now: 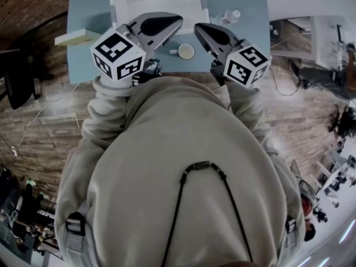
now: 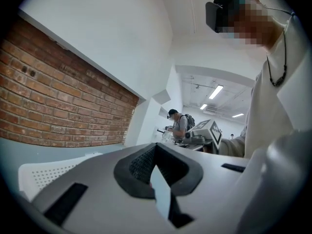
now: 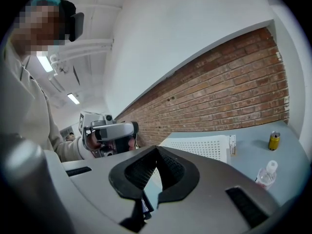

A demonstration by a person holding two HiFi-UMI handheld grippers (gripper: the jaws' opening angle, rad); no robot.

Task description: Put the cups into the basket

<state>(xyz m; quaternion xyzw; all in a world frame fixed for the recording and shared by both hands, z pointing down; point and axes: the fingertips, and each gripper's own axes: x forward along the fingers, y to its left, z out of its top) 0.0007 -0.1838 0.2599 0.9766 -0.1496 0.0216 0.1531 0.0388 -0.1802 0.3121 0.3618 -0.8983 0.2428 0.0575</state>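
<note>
Pale blue worktop on a wood-plank floor. A clear plastic bottle with a white cap was near the right edge. A yellow can stood upright beyond it, toward the far right corner. A flat white block lay at the left edge, toward the near corner. A red brick wall ran behind the far edge. In the background, a person with a backpack stood under ceiling strip lights.
</note>
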